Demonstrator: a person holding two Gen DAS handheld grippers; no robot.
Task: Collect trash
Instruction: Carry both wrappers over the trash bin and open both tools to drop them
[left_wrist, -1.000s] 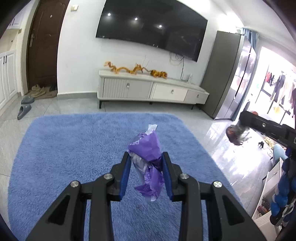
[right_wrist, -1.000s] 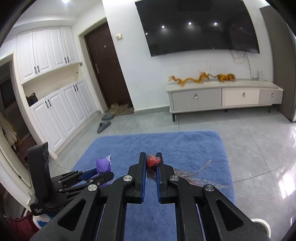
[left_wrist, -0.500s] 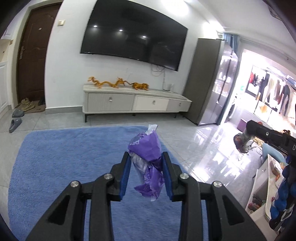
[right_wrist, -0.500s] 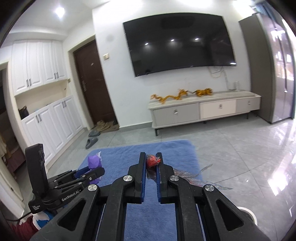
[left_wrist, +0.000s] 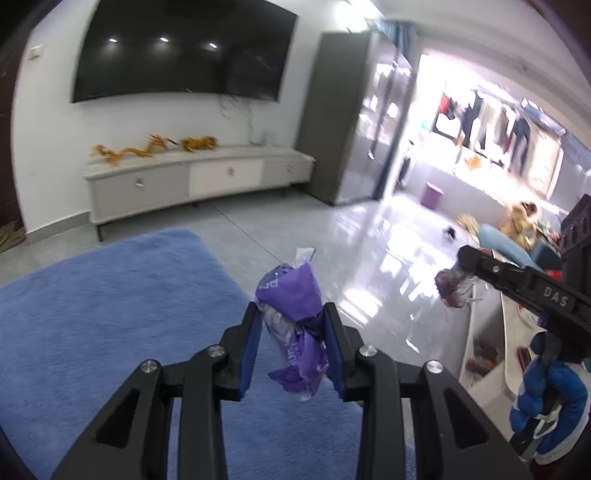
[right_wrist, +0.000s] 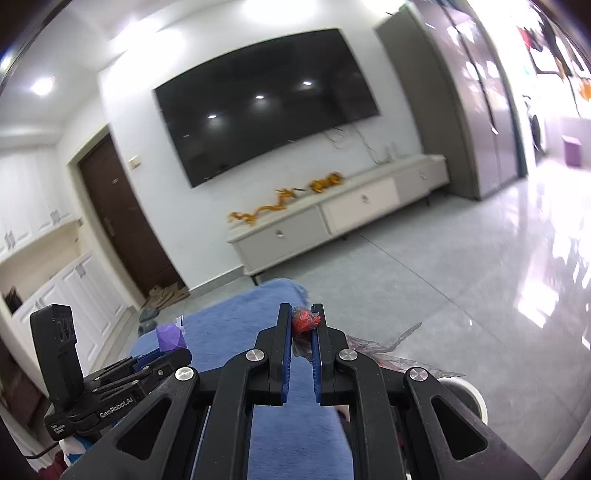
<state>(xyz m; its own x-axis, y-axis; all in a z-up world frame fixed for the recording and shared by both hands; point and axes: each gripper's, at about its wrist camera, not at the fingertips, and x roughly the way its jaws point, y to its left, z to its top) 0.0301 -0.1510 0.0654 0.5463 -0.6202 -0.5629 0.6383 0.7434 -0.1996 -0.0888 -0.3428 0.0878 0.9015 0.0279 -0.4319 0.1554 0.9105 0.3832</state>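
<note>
My left gripper (left_wrist: 291, 314) is shut on a crumpled purple wrapper (left_wrist: 293, 325), held in the air over the right edge of the blue rug (left_wrist: 92, 325). My right gripper (right_wrist: 302, 314) is shut on a clear plastic wrapper with a red lump (right_wrist: 303, 322) at its tip; the clear film trails down to the right. In the left wrist view the right gripper (left_wrist: 461, 266) shows at the right with its clear and red wrapper (left_wrist: 452, 290), held by a blue-gloved hand (left_wrist: 546, 398). In the right wrist view the left gripper (right_wrist: 173, 350) shows at lower left with the purple wrapper (right_wrist: 169, 336).
A white TV cabinet (left_wrist: 192, 181) with gold dragon figures stands under a wall TV (left_wrist: 181, 51). A tall grey cabinet (left_wrist: 336, 114) stands to its right. Glossy tiled floor (right_wrist: 461, 288) spreads right of the rug. A white round rim (right_wrist: 469, 395) lies below the right gripper. A low white shelf (left_wrist: 491, 354) stands at right.
Both views have swung to the right and tilted: the rug has slid left and the tiled floor and bright balcony side have come in. Both wrappers stay gripped as before.
</note>
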